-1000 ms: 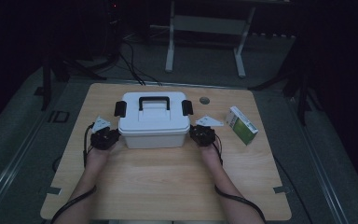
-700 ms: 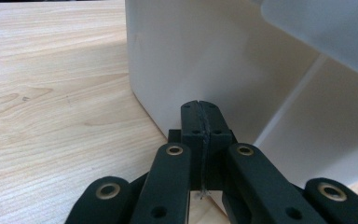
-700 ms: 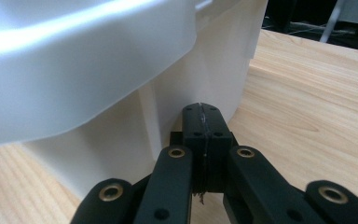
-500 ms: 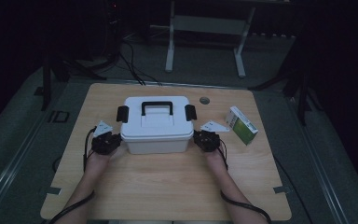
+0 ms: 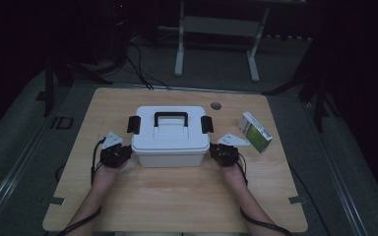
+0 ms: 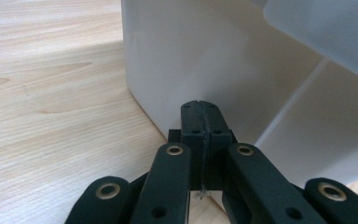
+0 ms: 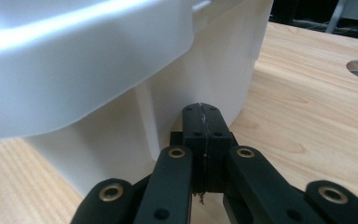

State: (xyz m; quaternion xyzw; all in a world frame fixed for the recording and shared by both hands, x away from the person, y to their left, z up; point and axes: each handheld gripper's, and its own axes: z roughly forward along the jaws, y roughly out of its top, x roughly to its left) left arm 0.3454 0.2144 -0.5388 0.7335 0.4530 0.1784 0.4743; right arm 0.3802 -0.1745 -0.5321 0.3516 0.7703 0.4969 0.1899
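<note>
A white plastic storage box (image 5: 170, 140) with a black handle (image 5: 171, 117) and two black side latches stands in the middle of the wooden table (image 5: 177, 196). My left gripper (image 5: 120, 154) presses against the box's left wall (image 6: 205, 56), jaws shut with nothing between them (image 6: 200, 106). On the other side, my right gripper (image 5: 217, 152) meets the box's right wall (image 7: 177, 98) under the lid rim, also shut and empty (image 7: 202, 108).
A green and white carton (image 5: 255, 131) lies on the table right of the box, close to my right gripper. A round cable hole (image 5: 216, 105) sits near the far edge. Beyond the table stands a white frame (image 5: 216, 29) on the dark floor.
Both grippers and the box between them have shifted toward the near side of the table. The carton has stayed put.
</note>
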